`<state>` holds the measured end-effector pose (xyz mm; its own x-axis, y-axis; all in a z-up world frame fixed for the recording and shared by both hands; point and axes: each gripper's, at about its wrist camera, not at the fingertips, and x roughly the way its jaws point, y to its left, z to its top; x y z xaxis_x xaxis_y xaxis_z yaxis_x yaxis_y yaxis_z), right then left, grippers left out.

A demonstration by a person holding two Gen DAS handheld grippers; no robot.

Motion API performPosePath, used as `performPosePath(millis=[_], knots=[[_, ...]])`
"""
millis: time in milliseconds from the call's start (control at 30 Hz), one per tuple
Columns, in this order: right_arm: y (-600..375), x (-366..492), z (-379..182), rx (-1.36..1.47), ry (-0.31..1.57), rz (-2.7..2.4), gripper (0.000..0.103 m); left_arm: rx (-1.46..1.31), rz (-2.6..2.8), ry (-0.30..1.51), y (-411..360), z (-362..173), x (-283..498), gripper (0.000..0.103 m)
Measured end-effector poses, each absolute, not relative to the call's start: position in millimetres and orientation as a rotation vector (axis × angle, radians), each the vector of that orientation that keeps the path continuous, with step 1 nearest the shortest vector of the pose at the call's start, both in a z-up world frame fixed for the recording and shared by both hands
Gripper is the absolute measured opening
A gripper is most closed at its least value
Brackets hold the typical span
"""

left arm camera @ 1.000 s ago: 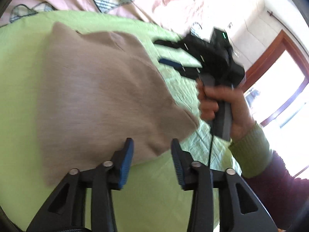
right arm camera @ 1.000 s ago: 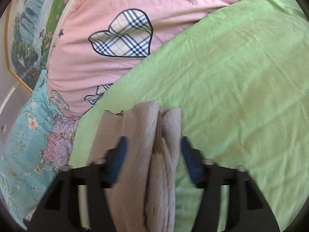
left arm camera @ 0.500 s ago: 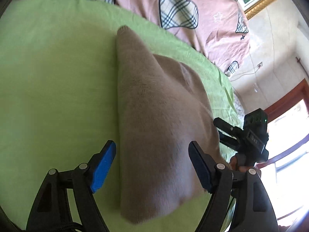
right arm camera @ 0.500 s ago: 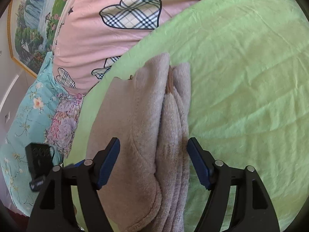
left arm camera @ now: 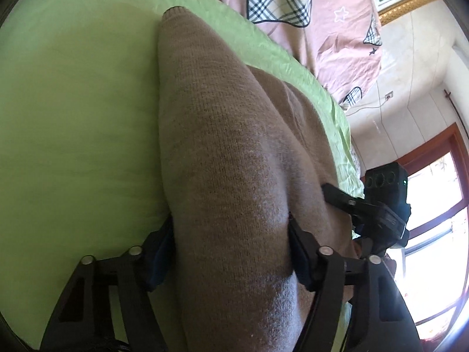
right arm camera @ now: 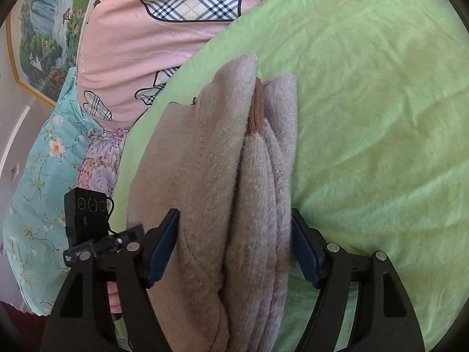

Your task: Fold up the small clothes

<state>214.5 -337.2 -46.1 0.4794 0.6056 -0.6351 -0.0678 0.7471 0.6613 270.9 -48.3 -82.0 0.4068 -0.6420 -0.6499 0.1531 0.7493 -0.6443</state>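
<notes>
A folded beige knit garment [left arm camera: 228,152] lies on the green bedsheet [left arm camera: 76,111]. My left gripper [left arm camera: 231,249] has its jaws wide apart on either side of the folded garment's near end, and the fabric fills the gap between them. In the right wrist view the same garment [right arm camera: 222,176] shows as several stacked folds with a brown ribbed cuff [right arm camera: 255,111] tucked between them. My right gripper [right arm camera: 234,249] also straddles the garment with its jaws wide. Each gripper shows in the other's view, the right one [left arm camera: 378,205] and the left one [right arm camera: 93,228].
A pink quilt with plaid hearts [right arm camera: 181,14] lies beyond the green sheet. A turquoise floral pillow [right arm camera: 44,176] sits at the left bed edge. A framed landscape picture [right arm camera: 38,29] hangs on the wall. A window with a red-brown frame [left arm camera: 433,205] is to the right.
Both grippers have moved forward over the folded garment, so the fabric now sits between their jaws. One second ago the left gripper was narrower and short of the garment's edge.
</notes>
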Motion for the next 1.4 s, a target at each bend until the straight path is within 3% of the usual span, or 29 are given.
performPosePath(millis=[33,133,233,600,733,800,1033,1267,1367,1400], knots=[[-336.8,216.1,-50.0,0.645,1.006,0.462,0.049,-0.534,-0.533,1.035,-47.9,-81.2,269.2,0.061],[-336.8,215.1,-55.6,0.702,1.009,0.483,0.040,-0.518,-0.529,1.019,-47.4,-74.7,262.5,0.053],[-330.2,207.7,-46.0,0.691,0.990,0.481,0.036,-0.520,-0.522,1.004,-43.2,-62.7,252.3,0.047],[-233.3,177.7,-23.9,0.663,0.960,0.689,0.035,-0.501,-0.397,0.929,50.0,-15.2,153.1,0.044],[-188.4,169.1,-38.5,0.659,0.988,0.765,0.035,-0.509,-0.343,0.950,85.3,-29.3,118.0,0.046],[-170.7,166.8,-51.0,0.641,1.030,0.762,0.035,-0.548,-0.327,0.986,97.0,-50.8,110.7,0.052],[-174.8,161.5,-51.3,0.558,1.079,0.607,0.054,-0.555,-0.339,0.920,108.8,-37.4,109.1,0.060],[-182.9,167.3,9.2,0.416,0.895,0.507,0.055,-0.595,-0.233,0.896,138.9,-27.5,143.0,0.064],[-162.0,192.0,-3.8,0.389,0.970,0.505,0.044,-0.613,-0.182,0.919,145.7,-32.6,159.4,0.064],[-156.3,200.8,-12.8,0.388,0.996,0.495,0.032,-0.606,-0.163,0.932,146.5,-34.5,162.3,0.064]])
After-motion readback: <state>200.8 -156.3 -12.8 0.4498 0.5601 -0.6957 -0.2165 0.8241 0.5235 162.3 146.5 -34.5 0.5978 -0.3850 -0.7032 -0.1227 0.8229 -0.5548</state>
